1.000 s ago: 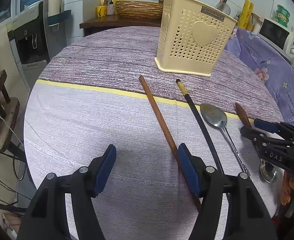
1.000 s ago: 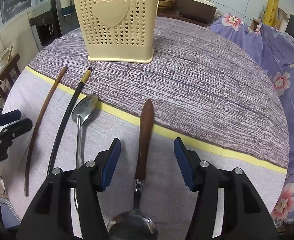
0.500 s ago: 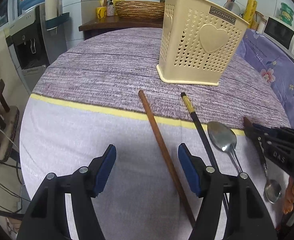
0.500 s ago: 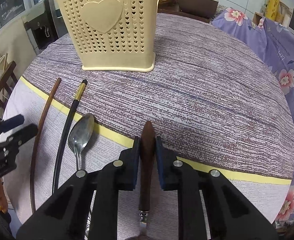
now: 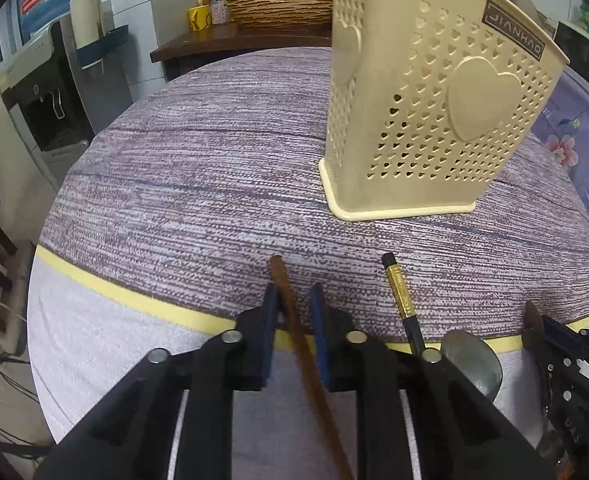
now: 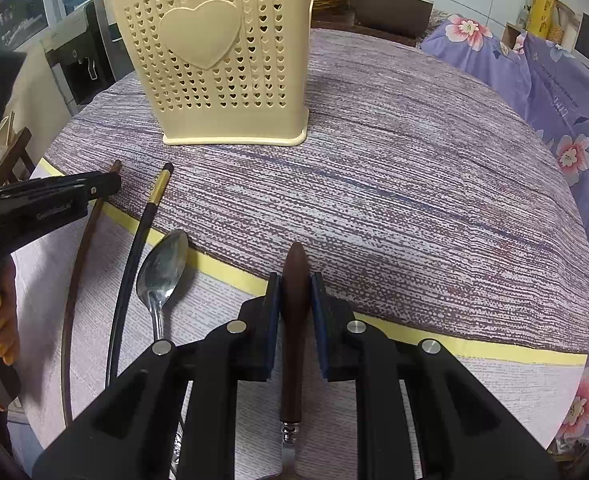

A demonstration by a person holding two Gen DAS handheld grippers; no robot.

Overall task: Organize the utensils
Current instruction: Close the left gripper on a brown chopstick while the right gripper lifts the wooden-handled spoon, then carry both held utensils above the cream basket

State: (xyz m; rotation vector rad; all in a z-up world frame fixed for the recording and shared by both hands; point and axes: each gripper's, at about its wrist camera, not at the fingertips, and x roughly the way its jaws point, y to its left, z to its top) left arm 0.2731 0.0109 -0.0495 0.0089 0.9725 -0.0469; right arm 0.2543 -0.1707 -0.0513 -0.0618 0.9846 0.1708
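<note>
We see a round table (image 5: pixel 198 184) under a purple striped cloth with a yellow band crossing it. On the far part stands a cream holder (image 5: pixel 434 120), perforated with small hearts and one large raised heart on its face; in the right view the holder (image 6: pixel 222 64) sits upright, well apart from the utensils.

Four utensils lie on the near part, roughly parallel, pointing toward the holder. From left: a brown chopstick (image 6: pixel 79 264), a black chopstick (image 6: pixel 134 252) with a gold band near its tip, a steel spoon (image 6: pixel 162 268) bowl-up, and a wooden-handled utensil (image 6: pixel 294 320).

The left gripper (image 5: pixel 293 312) sits low over the brown chopstick (image 5: pixel 294 320). Its blue pads (image 5: pixel 271 328) are drawn in close on either side of the stick near its far end, with a thin gap showing on each side; we cannot tell whether they have it pinched. The stick's tip pokes out just beyond the pads. The black chopstick (image 5: pixel 404 304) lies just right of it, the spoon (image 5: pixel 472 360) beyond.

The right gripper (image 6: pixel 295 300) has its pads pressed against both sides of the wooden handle near its rounded end; the handle runs back between the fingers to a metal collar. The utensil rests on the cloth across the yellow band.
</note>
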